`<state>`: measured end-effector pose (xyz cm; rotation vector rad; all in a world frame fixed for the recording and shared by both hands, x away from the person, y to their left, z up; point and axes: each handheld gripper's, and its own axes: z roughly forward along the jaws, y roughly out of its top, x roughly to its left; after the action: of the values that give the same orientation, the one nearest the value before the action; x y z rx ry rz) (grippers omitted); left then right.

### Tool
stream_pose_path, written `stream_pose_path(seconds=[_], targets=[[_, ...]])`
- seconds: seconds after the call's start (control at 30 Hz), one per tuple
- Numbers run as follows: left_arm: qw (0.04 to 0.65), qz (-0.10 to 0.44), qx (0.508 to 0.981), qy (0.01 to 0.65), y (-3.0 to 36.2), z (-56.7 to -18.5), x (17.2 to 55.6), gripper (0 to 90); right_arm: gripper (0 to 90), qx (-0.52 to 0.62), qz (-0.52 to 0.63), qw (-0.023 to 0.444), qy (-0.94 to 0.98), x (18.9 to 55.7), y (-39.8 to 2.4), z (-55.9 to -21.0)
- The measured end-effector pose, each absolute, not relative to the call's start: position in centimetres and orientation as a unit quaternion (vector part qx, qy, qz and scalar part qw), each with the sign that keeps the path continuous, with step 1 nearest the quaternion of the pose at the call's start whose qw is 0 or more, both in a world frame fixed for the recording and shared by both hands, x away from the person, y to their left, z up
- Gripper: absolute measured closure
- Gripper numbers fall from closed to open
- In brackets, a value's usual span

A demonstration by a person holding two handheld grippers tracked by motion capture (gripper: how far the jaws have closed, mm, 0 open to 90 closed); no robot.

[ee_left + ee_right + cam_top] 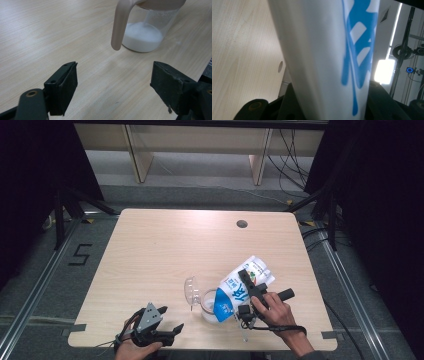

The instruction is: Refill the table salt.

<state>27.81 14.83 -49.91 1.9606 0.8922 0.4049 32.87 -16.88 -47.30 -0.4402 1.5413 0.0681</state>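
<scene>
A white and blue carton [256, 269] is tilted with its top down over a clear jar [206, 309] near the table's front edge. My right gripper [248, 285] is shut on the carton's body, and in the right gripper view the carton [324, 57] stands between both jaws of that gripper [329, 110]. The jar [146, 32] holds a layer of white contents, and its hinged lid [191, 291] stands open to the left. My left gripper [171, 318] rests at the front left, open and empty. In its own view the left gripper [113, 85] points toward the jar.
The light wooden table [150, 250] has a round cable hole [242, 224] at the back right. Metal floor rails run along both sides, and wooden furniture legs stand behind the table.
</scene>
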Motion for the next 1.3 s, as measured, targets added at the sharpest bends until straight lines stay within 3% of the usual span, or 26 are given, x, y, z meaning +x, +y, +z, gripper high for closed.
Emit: stream_pose_path(seconds=[1.3], targets=[[0.457,0.164,0.796,0.362,14.83,-49.91,27.80,21.0,71.3,-0.196,0.027,0.695,0.691,32.85,-16.95,-47.05]])
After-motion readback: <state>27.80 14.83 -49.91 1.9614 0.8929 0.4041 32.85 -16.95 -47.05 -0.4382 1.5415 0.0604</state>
